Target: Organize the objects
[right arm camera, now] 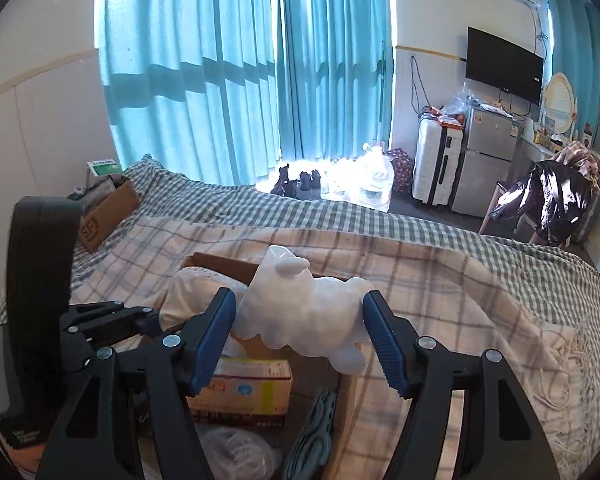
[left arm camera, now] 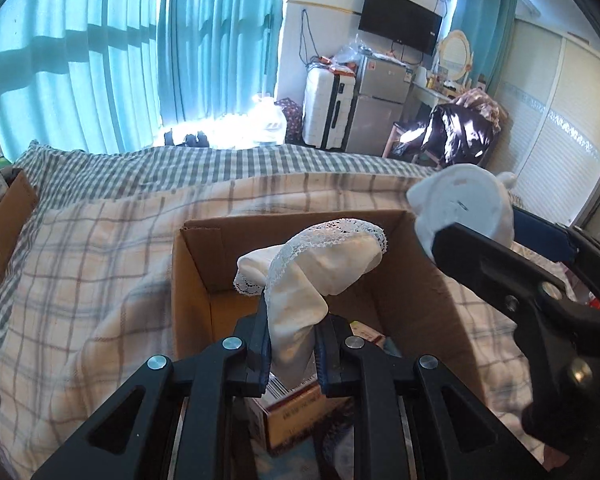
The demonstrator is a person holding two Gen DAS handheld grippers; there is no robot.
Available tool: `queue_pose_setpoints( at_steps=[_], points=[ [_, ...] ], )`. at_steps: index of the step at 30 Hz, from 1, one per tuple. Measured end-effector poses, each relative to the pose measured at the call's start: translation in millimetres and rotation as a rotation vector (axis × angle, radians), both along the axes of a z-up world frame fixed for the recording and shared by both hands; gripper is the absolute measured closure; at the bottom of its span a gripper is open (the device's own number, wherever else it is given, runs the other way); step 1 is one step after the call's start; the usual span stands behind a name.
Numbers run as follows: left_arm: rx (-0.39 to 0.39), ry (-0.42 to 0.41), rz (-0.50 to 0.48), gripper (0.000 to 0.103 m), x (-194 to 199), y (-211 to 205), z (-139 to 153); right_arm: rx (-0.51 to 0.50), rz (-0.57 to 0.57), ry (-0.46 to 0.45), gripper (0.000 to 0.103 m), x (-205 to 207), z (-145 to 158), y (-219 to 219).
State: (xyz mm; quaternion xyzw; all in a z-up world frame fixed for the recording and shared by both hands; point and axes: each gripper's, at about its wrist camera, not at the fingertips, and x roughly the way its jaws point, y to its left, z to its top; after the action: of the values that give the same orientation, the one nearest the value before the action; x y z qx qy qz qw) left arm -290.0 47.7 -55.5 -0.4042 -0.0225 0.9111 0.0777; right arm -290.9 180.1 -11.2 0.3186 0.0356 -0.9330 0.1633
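My left gripper (left arm camera: 294,320) is shut on a white lace-trimmed cloth (left arm camera: 324,264), which hangs over an open cardboard box (left arm camera: 196,264) on the plaid blanket. Up at the right, my right gripper (left arm camera: 496,228) holds a white figurine (left arm camera: 460,204) over the box's right edge. In the right wrist view the right gripper (right arm camera: 298,300) has its blue pads pressed on both sides of the figurine (right arm camera: 284,276). The left gripper (right arm camera: 152,320) with the cloth (right arm camera: 188,296) is at the left. Inside the box (right arm camera: 224,266) lie a printed carton (right arm camera: 244,388), a grey item (right arm camera: 316,432) and a clear plastic item (right arm camera: 236,452).
A second cardboard box (right arm camera: 108,216) sits at the bed's far left beside small packages. Past the bed are water jugs (right arm camera: 374,178), shoes, a white suitcase (right arm camera: 436,168), a small fridge (right arm camera: 484,156) and a chair with a dark jacket (right arm camera: 556,200). The blanket (right arm camera: 460,300) spreads to the right.
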Motion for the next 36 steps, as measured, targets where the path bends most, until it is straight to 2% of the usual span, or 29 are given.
queue_pose_setpoints(
  at_steps=[5, 6, 7, 9, 12, 15, 16, 18, 22, 26, 28, 32, 36],
  points=[
    [0.001, -0.01, 0.01, 0.082, -3, -3, -15, -0.017, -0.03, -0.062, 0.037, -14, -28, 4],
    [0.012, -0.007, 0.009, 0.072, -1, -4, -16, -0.022, -0.028, -0.062, 0.031, -12, -31, 5],
    [0.024, -0.008, 0.006, 0.054, 0, -4, -18, -0.021, -0.037, -0.055, 0.019, -10, -32, 6],
    [0.029, 0.003, 0.031, 0.027, 4, -4, -19, -0.021, -0.073, -0.04, 0.013, -6, -30, 12],
    [0.036, 0.027, 0.032, 0.027, 9, -5, -15, -0.053, -0.086, -0.036, 0.012, -1, -23, 22],
    [0.053, 0.031, 0.032, 0.023, 12, -5, -2, -0.049, -0.124, 0.002, 0.006, 6, -7, 27],
    [0.062, 0.047, 0.034, 0.018, 16, -6, 6, -0.049, -0.133, 0.022, 0.0, 10, 1, 30],
    [0.067, 0.099, 0.052, 0.012, 25, -8, 24, -0.053, -0.134, 0.054, 0.0, 20, 17, 35],
    [0.042, 0.198, 0.089, 0.009, 51, -11, 70, -0.047, -0.151, 0.099, 0.0, 44, 55, 44],
    [0.019, 0.277, 0.072, 0.008, 87, -8, 124, -0.053, -0.177, 0.146, 0.0, 82, 106, 59],
    [0.012, 0.321, 0.083, 0.001, 109, -9, 148, -0.05, -0.189, 0.178, 0.0, 105, 131, 66],
    [0.024, 0.407, 0.068, 0.0, 156, -9, 194, -0.04, -0.197, 0.25, 0.0, 159, 174, 77],
    [0.025, 0.442, 0.06, 0.0, 193, -10, 217, -0.014, -0.202, 0.302, 0.0, 210, 200, 82]
  ],
)
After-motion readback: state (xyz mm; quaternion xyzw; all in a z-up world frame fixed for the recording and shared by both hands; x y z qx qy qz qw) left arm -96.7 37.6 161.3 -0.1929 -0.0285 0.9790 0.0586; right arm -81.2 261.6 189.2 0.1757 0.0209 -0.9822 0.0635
